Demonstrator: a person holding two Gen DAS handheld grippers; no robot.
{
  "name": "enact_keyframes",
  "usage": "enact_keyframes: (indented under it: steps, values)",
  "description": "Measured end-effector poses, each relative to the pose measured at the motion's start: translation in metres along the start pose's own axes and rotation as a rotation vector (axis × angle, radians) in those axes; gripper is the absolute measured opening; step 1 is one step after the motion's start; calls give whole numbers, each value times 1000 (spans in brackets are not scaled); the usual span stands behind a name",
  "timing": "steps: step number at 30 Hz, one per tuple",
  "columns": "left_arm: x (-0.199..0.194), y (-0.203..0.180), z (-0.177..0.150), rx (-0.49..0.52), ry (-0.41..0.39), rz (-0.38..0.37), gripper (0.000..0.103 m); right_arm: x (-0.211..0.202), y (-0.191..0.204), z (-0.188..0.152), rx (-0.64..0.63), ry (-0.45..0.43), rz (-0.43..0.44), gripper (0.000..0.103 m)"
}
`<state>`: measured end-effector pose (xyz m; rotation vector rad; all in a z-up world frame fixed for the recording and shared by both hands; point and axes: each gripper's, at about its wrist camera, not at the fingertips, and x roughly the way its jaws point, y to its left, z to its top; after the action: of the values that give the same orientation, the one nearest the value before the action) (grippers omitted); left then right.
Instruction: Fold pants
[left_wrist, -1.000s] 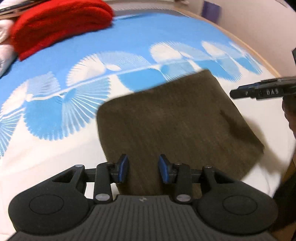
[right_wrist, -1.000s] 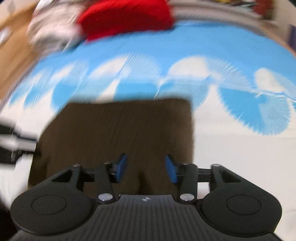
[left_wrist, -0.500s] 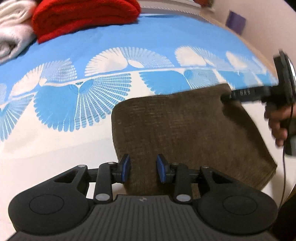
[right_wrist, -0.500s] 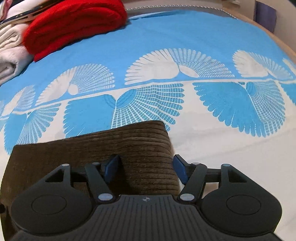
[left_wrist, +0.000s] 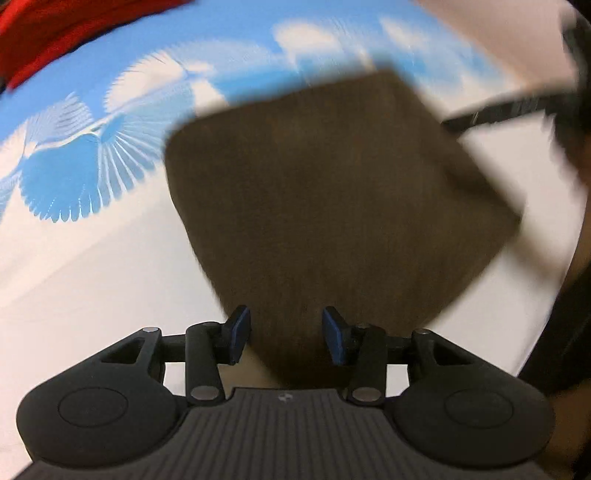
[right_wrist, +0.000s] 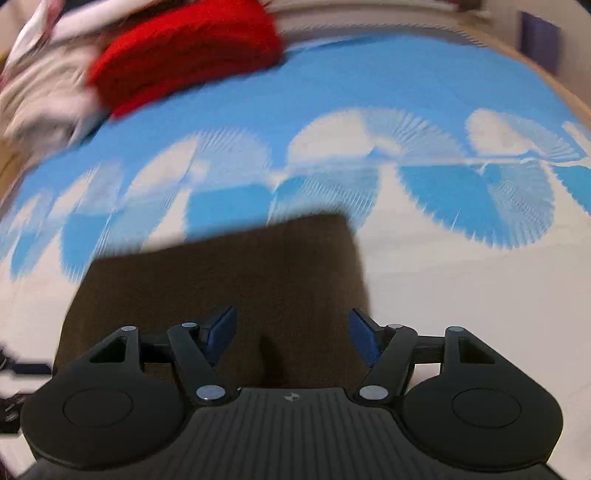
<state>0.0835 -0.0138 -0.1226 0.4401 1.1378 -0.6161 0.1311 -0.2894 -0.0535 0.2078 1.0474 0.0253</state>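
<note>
Pants (left_wrist: 325, 206): we judge them soft, thick and light — likely to sag; best taken at the near corners.
Look: dark brown ribbed cloth, folded into a compact rectangle.
Place: flat on the blue-and-white bedspread (right_wrist: 424, 88), near its front edge.
Left tongs (left_wrist: 283, 338): just opened wider — pads clear of cloth, holding nothing.
Right tongs (right_wrist: 291, 338): spread wide above the pants' edge, empty.

Both views are motion-blurred. In the left wrist view the pants (left_wrist: 332, 206) have smeared edges, and their near edge is hidden behind the left gripper (left_wrist: 284, 341). The right gripper (left_wrist: 495, 112) shows only as a dark streak, cut by the right edge; its jaws cannot be read there. The red cloth (right_wrist: 184, 55) is blurred. The pale heap (right_wrist: 40, 99) at far left is unidentifiable.
</note>
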Motion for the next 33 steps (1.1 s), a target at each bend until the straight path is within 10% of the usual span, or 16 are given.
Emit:
enact_keyframes:
  steps: [5,11,17,25,33]
  values:
    - [-23,-12,-10,-44,-69,61,55,14,8,-59,-175,252,-95,70]
    - [-91,-55,-22,-81,-286,263,88,-75,11,-75,-79,-72,-14,83]
    - [-145,-101,-46,-376,-482,193,101,-156,22,-143,-152,-402,24,102]
    - [-110,-136,-80,-467,-385,162,103,-154,12,-176,40,-392,-25,102]
    - [-83,-108,-81,-511,-304,289,103,-127,24,-177,14,-308,-55,102]
